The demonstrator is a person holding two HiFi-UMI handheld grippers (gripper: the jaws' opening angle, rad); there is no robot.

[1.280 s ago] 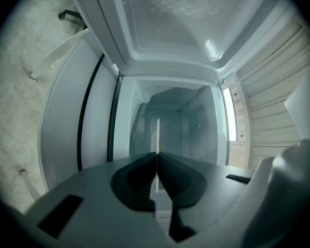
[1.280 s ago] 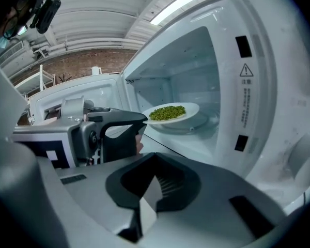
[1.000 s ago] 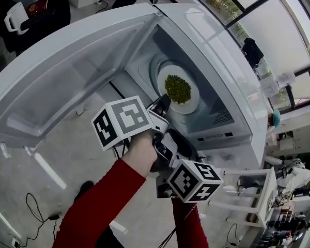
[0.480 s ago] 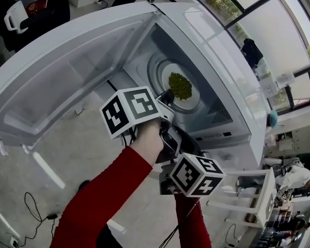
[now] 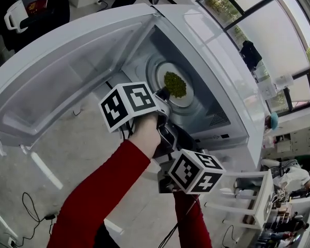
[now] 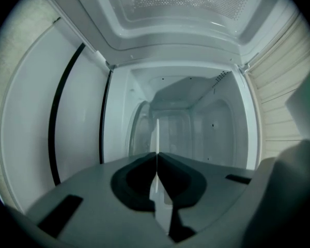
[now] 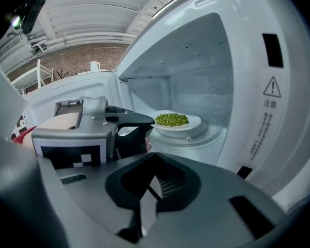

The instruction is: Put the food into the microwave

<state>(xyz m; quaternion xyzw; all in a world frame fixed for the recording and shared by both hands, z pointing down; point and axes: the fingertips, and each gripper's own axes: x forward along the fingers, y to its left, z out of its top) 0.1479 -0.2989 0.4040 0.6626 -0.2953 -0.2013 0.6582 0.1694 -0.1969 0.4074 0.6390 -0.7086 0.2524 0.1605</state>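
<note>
Head view looks steeply down on a white microwave (image 5: 217, 45) with its door (image 5: 67, 81) swung wide and a white plate (image 5: 190, 96) of green food (image 5: 174, 84) inside. A red sleeve (image 5: 103, 195) carries the left gripper (image 5: 163, 93) to the plate's near rim. Left gripper view shows what the overhead angle cannot: the jaws are pressed together on the thin rim, seen edge-on as a pale line running into the cavity, while the food itself is out of sight there. Right gripper view gives the side-on picture: the left gripper's dark tip meets the rim, the plate lies flat on the turntable (image 7: 209, 136), and a warning triangle (image 7: 272, 88) marks the microwave's front panel. The right gripper (image 7: 154, 189) hangs outside the opening, nearer the person than the left, its jaws together with nothing between them. Only the head view takes in the floor cables (image 5: 33, 211) and the windows (image 5: 232, 9) beyond.
</note>
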